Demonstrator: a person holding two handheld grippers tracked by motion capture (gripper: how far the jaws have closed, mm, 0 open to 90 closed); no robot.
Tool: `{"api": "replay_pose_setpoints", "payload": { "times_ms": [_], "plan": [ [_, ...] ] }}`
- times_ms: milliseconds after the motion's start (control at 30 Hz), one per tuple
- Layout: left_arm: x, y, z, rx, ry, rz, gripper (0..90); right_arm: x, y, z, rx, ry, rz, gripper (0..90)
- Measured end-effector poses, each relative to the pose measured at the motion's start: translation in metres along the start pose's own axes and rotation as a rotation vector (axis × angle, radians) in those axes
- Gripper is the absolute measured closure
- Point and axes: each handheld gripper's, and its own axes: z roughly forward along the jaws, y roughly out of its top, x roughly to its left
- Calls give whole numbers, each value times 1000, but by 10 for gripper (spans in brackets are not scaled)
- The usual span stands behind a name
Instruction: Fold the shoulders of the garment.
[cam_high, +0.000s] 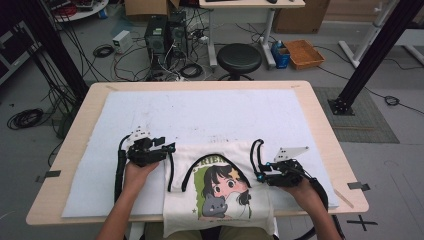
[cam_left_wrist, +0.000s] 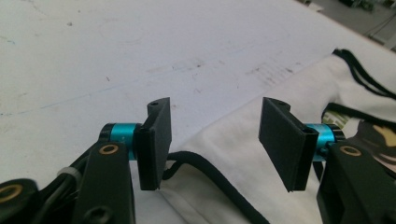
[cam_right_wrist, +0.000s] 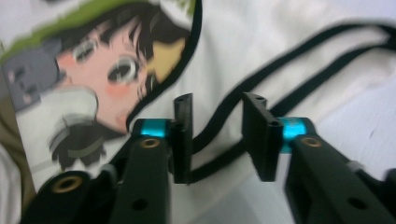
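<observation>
Two grippers, one bag, catalogued as they lie for you

Item 1: your left gripper (cam_high: 170, 148), held at the bag's left edge. Fingers released and standing wide apart; nothing is pinched. In the left gripper view the white cloth and one black strap (cam_left_wrist: 219, 172) lie on the mat below and between the fingers, the strap running past the foot of the left finger (cam_left_wrist: 156, 142).

Item 2: your right gripper (cam_high: 259, 170), held at the bag's right edge. Fingers parted by a moderate gap and clamping nothing. In the right gripper view two black cords (cam_right_wrist: 299, 70) cross the cloth beyond the fingertips, and one passes under the gap between the fingers; whether a pad brushes it you cannot tell from that blurred view.

Item 3: white tote bag (cam_high: 220, 187), printed with a cartoon girl and a grey cat, lying flat between your two sets of fingers, its lower edge hanging over the near edge of the table (cam_high: 320, 107). The print sits to the left of your right gripper's fingers in that gripper's view.

Item 4: white mat (cam_high: 200, 112), spread beneath the bag and stretching far beyond both sets of fingertips
</observation>
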Motion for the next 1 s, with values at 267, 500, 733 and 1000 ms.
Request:
{"api": "replay_pose_setpoints", "payload": {
  "times_ms": [267,500,733,1000],
  "plan": [
    [11,-3,-9,-85,-25,-4,275,8,10,31,18,-36,-170,489],
    [22,-4,-20,-130,-6,-3,275,0,0,16,51,1,-141,339],
    [21,-6,-21,-128,6,18,275,-21,-9,-14,-148,-168,2,213],
    [19,-8,-19,-131,-29,43,275,-44,-14,-36,-303,-356,154,206]
  ]
}}
